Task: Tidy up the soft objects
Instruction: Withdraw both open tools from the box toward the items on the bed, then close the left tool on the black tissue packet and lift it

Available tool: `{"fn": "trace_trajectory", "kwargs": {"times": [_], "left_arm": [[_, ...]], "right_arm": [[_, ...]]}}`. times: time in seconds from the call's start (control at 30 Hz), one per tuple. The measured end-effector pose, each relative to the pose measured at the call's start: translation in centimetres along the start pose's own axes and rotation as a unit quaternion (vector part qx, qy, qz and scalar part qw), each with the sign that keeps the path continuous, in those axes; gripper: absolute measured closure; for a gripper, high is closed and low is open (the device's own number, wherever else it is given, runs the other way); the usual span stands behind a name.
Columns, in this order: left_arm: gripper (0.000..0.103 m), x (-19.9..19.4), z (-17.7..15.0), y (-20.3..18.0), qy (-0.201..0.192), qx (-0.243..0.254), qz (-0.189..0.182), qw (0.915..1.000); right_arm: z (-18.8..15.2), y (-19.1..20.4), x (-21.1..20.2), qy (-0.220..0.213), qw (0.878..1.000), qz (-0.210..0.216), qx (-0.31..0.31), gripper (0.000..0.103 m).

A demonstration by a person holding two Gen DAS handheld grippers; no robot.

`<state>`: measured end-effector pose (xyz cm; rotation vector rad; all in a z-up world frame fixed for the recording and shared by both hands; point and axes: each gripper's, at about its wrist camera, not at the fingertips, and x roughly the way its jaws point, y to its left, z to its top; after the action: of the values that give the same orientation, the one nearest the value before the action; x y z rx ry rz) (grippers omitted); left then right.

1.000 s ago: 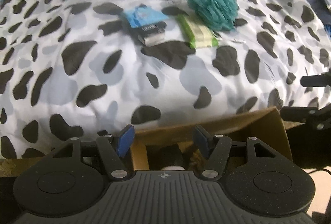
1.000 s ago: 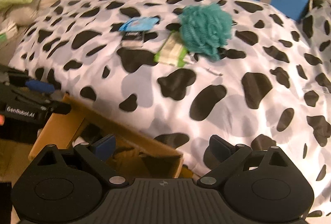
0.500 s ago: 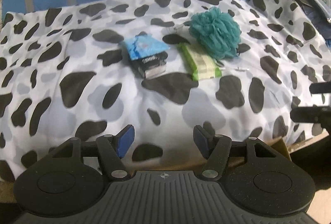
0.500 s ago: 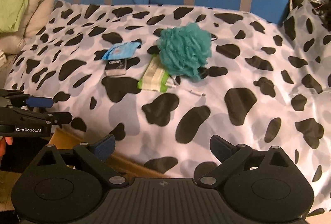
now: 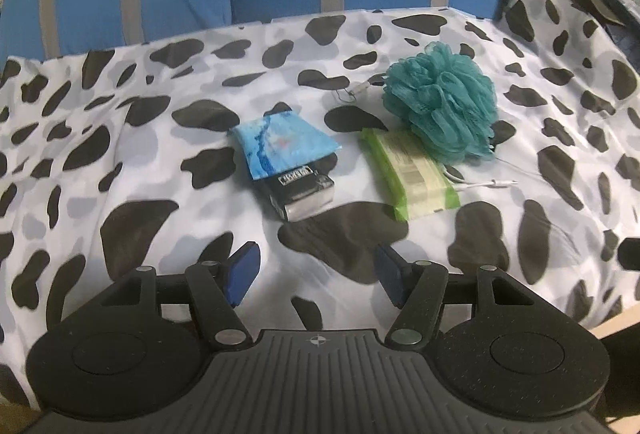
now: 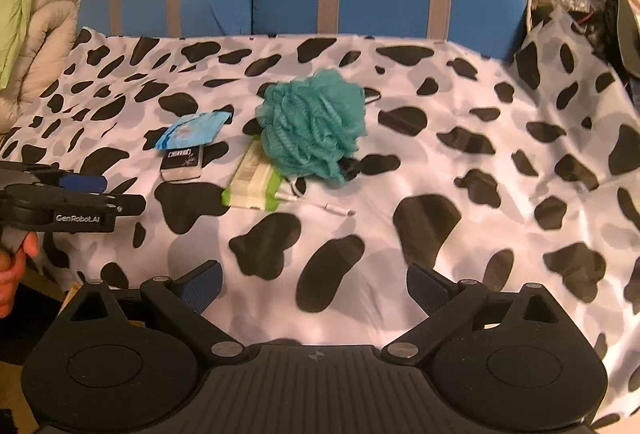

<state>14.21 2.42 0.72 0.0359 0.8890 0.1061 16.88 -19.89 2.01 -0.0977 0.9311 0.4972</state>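
Step in hand: approach. Left gripper [image 5: 316, 276] and right gripper [image 6: 314, 292] part-open, empty (nothing gripped). Next, probably: reach far to teal mesh bath pouf [image 5: 440, 109].

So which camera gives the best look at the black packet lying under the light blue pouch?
The left wrist view. There the black packet is nearer and larger, with its label strip and its silvery near end showing below the light blue pouch. The right wrist view shows it smaller, farther off and softer.
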Motion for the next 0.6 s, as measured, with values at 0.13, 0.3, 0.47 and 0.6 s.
{"fn": "trace_trajectory", "kwargs": {"times": [0.13,0.3,0.47,0.6], "left_arm": [[0.041,0.9,0.2,0.2,-0.002,0.007,0.012,0.9999],[0.041,1.6,0.7,1.0,0.001,-0.013,0.003,0.9999],[0.041,2.7,1.1,1.1,0.002,-0.013,0.009,0.9999],[0.040,3.8,1.4,1.3,0.005,-0.015,0.018,0.9997]], "right_arm": [[0.5,-0.4,0.6,-0.008,1.000,-0.004,-0.003,0.003],[1.6,-0.9,1.5,-0.015,1.000,-0.008,0.007,0.002],[3.0,-1.0,2.1,-0.030,0.999,-0.001,0.022,0.000],[4.0,-0.6,2.7,-0.036,0.999,0.001,0.017,0.000]]}}
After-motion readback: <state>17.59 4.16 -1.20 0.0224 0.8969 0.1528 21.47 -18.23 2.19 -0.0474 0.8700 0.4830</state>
